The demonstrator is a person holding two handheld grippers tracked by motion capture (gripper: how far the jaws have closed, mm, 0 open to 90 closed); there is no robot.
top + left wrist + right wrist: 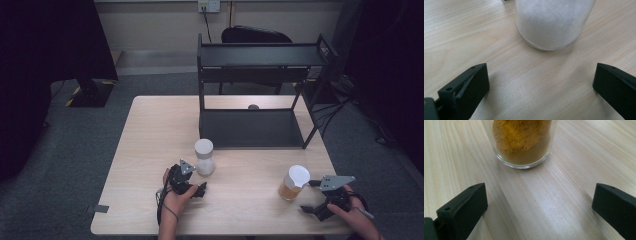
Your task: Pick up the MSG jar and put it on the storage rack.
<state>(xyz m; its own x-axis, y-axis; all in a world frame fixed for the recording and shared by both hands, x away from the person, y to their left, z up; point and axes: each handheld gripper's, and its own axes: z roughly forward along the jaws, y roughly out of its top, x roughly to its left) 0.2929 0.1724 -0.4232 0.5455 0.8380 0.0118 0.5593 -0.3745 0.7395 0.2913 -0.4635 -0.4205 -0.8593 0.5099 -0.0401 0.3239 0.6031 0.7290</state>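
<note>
From above, the pale wooden counter (pixel 150 150) stands on grey carpet, with a black two-tier shelf (pixel 260 90) at its far side and dark drapes closing off the room to left and right. A wall socket (pixel 208 5) sits on the far wall, its cable hanging down. Near the counter's middle stands a jar of white powder (pixel 204 157) with a white lid, and just beside it, on the near left, rests the left tool (pixel 200 190), held by a hand. At the near right stands a jar of orange powder (pixel 294 183), also white-lidded, with the right tool (pixel 310 196) close on its right, jaws spread wide.

Along the left tool's own view, its jaws stand wide apart over bare wood grain, and the white jar (pixel 554 22) is just beyond them, upright, not touched.

Along the right tool's own view, the jaws are likewise wide and hold nothing; the orange jar (pixel 521 142) stands on the counter a little beyond them, apart from both.
</note>
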